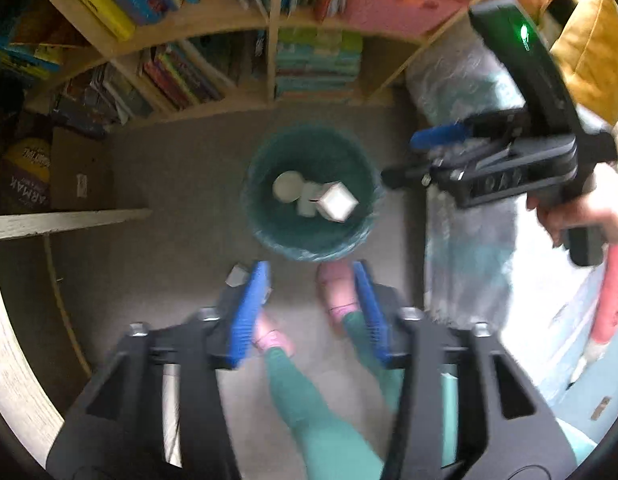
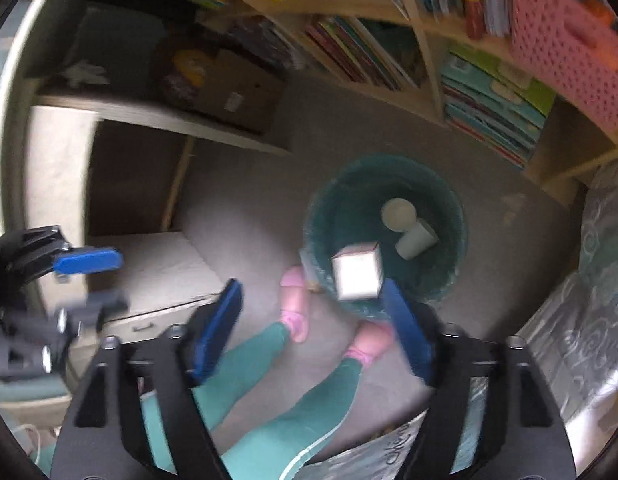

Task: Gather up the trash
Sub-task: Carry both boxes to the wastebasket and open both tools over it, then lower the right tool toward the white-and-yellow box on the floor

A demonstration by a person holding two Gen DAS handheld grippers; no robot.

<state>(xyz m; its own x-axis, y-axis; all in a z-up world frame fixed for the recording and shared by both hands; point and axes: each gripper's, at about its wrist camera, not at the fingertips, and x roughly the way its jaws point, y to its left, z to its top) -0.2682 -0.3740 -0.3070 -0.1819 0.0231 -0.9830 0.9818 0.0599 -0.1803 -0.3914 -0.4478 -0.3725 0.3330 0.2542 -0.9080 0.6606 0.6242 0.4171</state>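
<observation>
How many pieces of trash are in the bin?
3: a white carton at the bin's right side, and two pale cups, one open-end up, one on its side. More may be hidden.

White carton (image 2: 357, 276) tilted over teal bin (image 2: 449, 196), two white cups (image 2: 399, 215) inside.

My left gripper (image 1: 309, 276) and right gripper (image 2: 313, 292): black angular frames, ribbed blue pads (image 1: 249, 312), silver screws (image 1: 207, 314); a green lamp (image 1: 523, 33) glows on the right unit's housing. I wear teal leggings (image 2: 261, 356), pink socks (image 1: 335, 292).
</observation>
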